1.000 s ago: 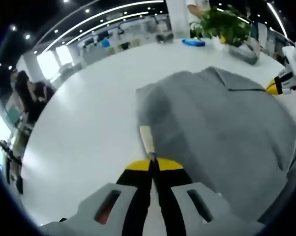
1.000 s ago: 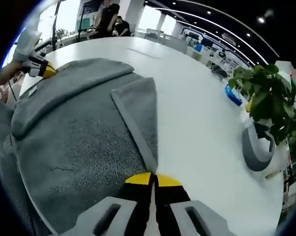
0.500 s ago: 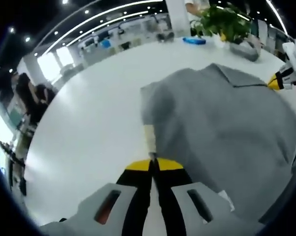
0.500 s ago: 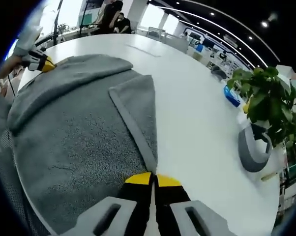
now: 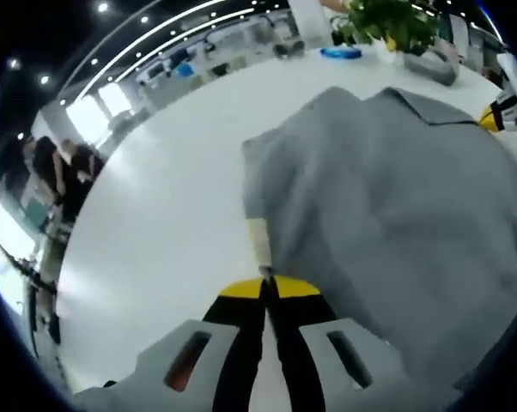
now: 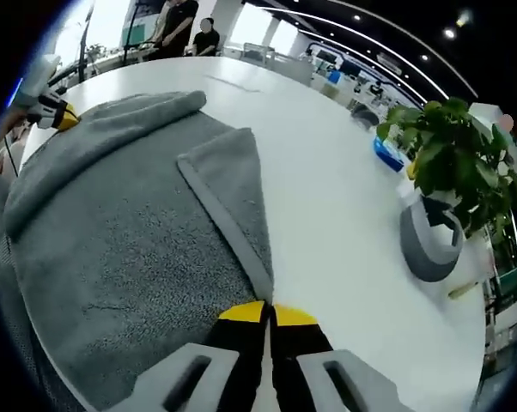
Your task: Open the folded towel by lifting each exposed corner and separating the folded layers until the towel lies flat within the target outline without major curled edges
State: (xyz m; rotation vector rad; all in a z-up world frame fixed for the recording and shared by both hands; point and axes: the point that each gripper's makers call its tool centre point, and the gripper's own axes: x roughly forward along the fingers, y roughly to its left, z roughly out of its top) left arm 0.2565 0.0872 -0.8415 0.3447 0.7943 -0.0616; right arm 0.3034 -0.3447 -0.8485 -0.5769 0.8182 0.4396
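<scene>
A broad white round-edged table (image 6: 344,257) is carrying a large grey terry towel (image 6: 112,249), which is lying partly folded across its near side, one triangular corner flap turned back over the pile. A leafy green plant in a grey pot (image 6: 434,206) is standing well apart from it. The right gripper (image 6: 267,316) is pinching the towel's banded edge with jaws closed. The left gripper (image 5: 265,287) is likewise clamping a towel corner by its pale label (image 5: 258,240).
</scene>
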